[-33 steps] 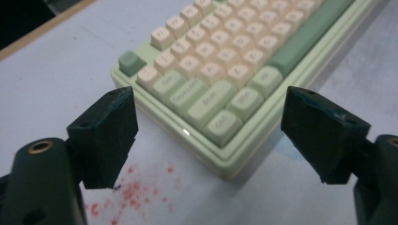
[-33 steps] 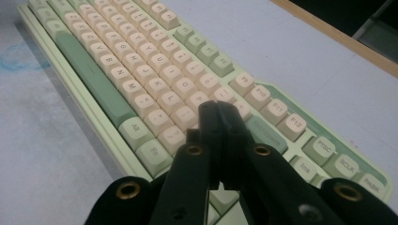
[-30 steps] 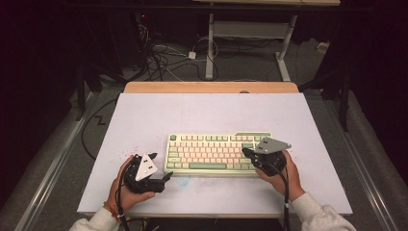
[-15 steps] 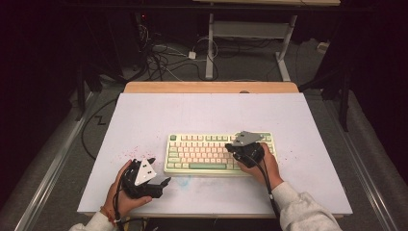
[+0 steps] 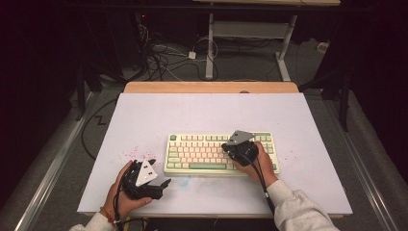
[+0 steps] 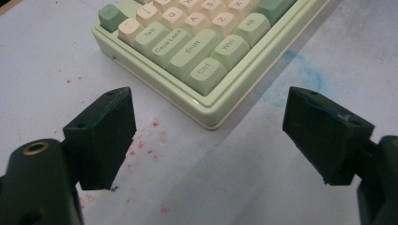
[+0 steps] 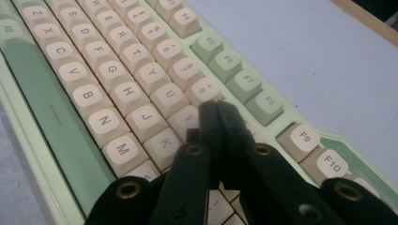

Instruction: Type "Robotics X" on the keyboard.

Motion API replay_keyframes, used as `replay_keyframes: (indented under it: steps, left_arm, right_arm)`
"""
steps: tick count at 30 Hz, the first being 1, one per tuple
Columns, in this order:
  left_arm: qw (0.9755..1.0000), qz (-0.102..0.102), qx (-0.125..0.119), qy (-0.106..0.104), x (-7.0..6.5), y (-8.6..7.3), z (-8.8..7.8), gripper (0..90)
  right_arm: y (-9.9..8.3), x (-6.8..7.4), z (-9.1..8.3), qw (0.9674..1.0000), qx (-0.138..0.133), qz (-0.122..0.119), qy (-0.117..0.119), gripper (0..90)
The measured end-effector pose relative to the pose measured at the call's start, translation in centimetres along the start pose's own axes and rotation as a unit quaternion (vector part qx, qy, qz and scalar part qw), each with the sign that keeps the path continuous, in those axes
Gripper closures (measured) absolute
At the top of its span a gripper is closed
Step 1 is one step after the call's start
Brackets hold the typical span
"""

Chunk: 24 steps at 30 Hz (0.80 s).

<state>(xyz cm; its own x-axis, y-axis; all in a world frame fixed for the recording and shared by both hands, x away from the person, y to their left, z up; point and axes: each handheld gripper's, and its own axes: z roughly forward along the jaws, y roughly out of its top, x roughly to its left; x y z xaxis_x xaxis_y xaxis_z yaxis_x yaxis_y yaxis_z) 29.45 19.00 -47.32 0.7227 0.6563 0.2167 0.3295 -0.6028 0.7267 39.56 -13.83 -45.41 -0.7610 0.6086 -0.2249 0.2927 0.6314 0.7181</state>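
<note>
Nearest, the left hand-held gripper point(image 5: 166, 182) rests spread and empty on the bench point(image 5: 144, 115). Beyond it, the right hand-held gripper point(image 7: 217, 108), jaws pressed together, hovers over the keyboard point(image 5: 192, 166) at bench centre: probably rigid and light; keys yield individually, so press one cap squarely.

Dark room. My white surface point(image 5: 144, 120) has a wood far edge; behind it cables point(image 5: 163, 57) on grey floor point(image 5: 62, 144), white desk frame point(image 5: 250, 33).

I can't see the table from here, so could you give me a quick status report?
Right gripper shut, tips over the keyboard near the I key. Left gripper open, empty, beside its corner. Nothing in the way.
</note>
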Motion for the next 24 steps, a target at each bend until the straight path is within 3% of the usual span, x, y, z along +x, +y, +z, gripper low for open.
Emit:
replay_keyframes:
  steps: [4, 7, 13, 24]
  left_arm:
    - [1.0000, 0.001, 0.000, -0.003, -0.1, 0.0, 0.0, 16.4]
    - [1.0000, 0.001, -0.001, -0.003, -0.1, 0.0, 0.0, 16.4]
    - [1.0000, 0.004, -0.001, -0.002, -0.1, 0.1, 0.0, 16.4]
    - [1.0000, 0.000, 0.001, -0.002, 0.1, 0.1, 0.0, 16.5]
  right_arm:
    - [0.1, 0.2, 0.2, 0.9998, 0.017, -0.011, -0.007, 90.0]
    - [0.2, 0.3, 0.0, 0.9997, 0.021, -0.012, 0.000, 90.0]
    - [0.3, 0.2, -1.2, 0.9999, -0.013, 0.005, -0.001, 90.0]
    - [0.6, 0.1, -4.5, 0.9983, -0.057, 0.006, 0.003, 90.0]
